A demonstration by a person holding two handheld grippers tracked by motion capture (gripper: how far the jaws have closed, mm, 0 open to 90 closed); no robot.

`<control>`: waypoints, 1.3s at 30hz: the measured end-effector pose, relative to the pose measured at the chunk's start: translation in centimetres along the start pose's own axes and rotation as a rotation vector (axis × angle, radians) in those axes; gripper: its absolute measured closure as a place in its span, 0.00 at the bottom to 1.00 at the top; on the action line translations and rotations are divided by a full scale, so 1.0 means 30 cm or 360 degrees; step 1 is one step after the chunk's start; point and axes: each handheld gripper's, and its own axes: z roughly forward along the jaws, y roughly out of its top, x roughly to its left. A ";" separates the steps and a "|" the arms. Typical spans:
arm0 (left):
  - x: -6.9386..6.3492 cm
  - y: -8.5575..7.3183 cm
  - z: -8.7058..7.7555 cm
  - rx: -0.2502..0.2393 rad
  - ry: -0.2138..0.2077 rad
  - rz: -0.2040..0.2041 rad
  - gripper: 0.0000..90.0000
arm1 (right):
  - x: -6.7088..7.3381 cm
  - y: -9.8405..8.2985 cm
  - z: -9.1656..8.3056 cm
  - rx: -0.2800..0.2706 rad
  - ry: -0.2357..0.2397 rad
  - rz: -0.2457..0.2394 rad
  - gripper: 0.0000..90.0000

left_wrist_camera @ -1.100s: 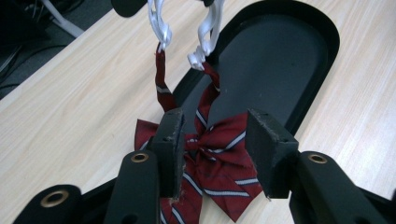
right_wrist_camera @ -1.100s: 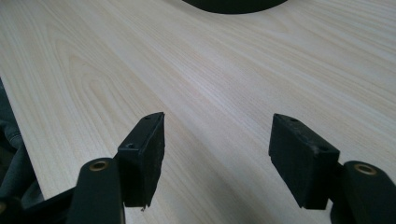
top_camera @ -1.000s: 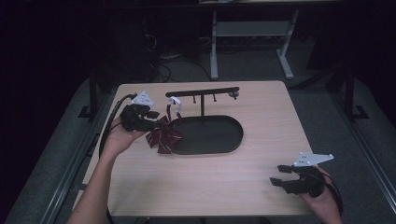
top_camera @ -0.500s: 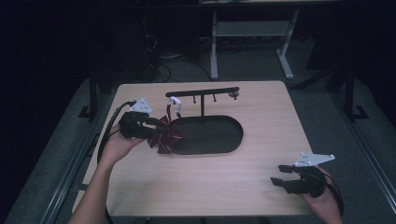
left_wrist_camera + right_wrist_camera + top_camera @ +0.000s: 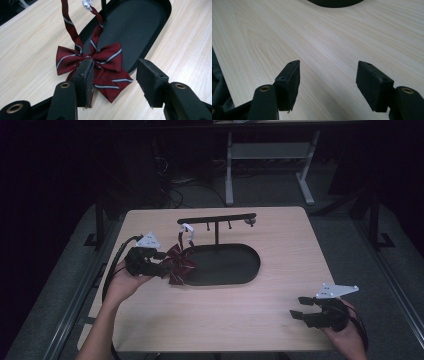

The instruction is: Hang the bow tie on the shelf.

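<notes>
A dark red striped bow tie [image 5: 179, 265] lies on the table at the left end of the black oval base [image 5: 235, 265]. Its strap [image 5: 69, 25] runs up to a white clasp [image 5: 187, 227] at the stand's crossbar [image 5: 217, 218]. My left gripper [image 5: 164, 268] sits just left of the bow. Its jaws have just been opening and stand apart in the left gripper view [image 5: 116, 67]; the bow [image 5: 100, 62] lies partly between them, with the left pad [image 5: 86, 75] against its edge and the right pad clear. My right gripper [image 5: 300, 308] rests open over bare wood [image 5: 329, 65] near the front right corner.
The light wooden table [image 5: 225, 320] has bare wood across its front and right. Small hooks hang from the crossbar. A cable [image 5: 117, 260] trails from the left gripper over the left edge. Dark floor and a white frame [image 5: 270, 155] lie beyond the table.
The left gripper has drawn slightly back toward the person and its jaws have spread apart, letting go of the bow tie. The right gripper has stayed put.
</notes>
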 end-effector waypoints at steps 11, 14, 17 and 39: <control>-0.012 -0.049 -0.002 0.0003 0.0007 -0.0024 0.49 | 0.001 0.000 0.001 0.0002 0.0001 -0.0005 0.39; -0.018 -0.058 -0.004 -0.0004 0.0001 -0.0023 0.50 | 0.002 0.000 0.001 0.0003 0.0000 -0.0005 0.39; -0.024 -0.066 -0.007 0.0001 0.0003 -0.0018 0.49 | 0.002 0.001 0.002 0.0005 0.0001 -0.0002 0.39; -0.049 -0.165 -0.002 0.0009 0.0004 -0.0060 0.46 | 0.002 0.002 0.004 0.0008 0.0008 -0.0003 0.39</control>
